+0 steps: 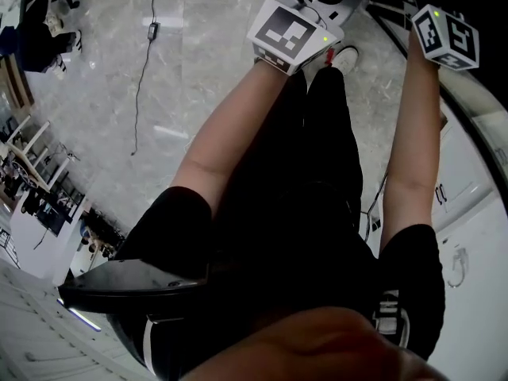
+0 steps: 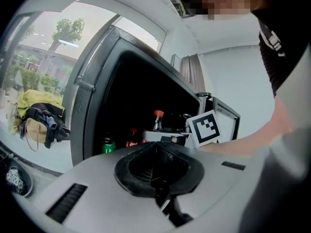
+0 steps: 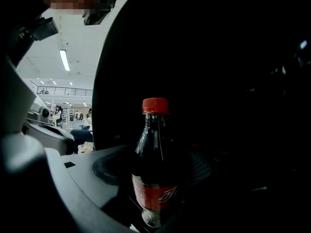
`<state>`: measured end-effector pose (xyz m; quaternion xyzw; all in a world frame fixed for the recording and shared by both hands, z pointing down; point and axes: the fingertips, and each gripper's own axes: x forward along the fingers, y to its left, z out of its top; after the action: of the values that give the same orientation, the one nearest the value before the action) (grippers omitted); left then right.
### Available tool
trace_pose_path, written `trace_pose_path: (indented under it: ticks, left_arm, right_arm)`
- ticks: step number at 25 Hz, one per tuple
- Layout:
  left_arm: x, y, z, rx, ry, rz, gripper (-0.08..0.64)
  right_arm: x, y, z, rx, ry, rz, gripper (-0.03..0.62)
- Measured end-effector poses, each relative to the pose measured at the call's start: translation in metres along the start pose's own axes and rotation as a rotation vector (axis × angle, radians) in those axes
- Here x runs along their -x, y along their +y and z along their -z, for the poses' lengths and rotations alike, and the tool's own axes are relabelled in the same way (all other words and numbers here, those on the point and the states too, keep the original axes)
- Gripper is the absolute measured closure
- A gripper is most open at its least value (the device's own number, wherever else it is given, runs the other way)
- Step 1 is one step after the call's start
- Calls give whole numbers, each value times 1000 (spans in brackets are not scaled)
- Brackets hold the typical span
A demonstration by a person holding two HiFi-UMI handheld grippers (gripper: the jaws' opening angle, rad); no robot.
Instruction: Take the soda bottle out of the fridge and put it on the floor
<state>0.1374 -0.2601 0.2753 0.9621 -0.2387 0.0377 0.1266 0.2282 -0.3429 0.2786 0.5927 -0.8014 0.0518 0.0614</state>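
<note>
Right gripper (image 3: 158, 178) has its jaws closed narrowly on the soda bottle (image 3: 154, 149), pads against both sides of the dark body above the red label. The bottle stands upright with its red cap on, and the black inside of the fridge (image 2: 90, 110) is behind it. In the left gripper view it sits toward the right edge of the opening. A green can (image 2: 108, 145) stands deeper in, toward the left edge. Left gripper (image 2: 158, 178) is pinched together, empty, outside the fridge. The grasp looks done. Drawing the bottle out and setting it on the marble floor (image 1: 198, 70) remain.
</note>
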Motion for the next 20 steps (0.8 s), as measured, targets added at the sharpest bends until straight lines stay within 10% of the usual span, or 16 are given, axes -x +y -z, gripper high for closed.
trace_pose_path:
  ticks: [20]
  left_arm:
    - [95, -83, -17, 33, 89, 101, 555]
  right_arm:
    - [180, 124, -15, -18, 124, -116, 279]
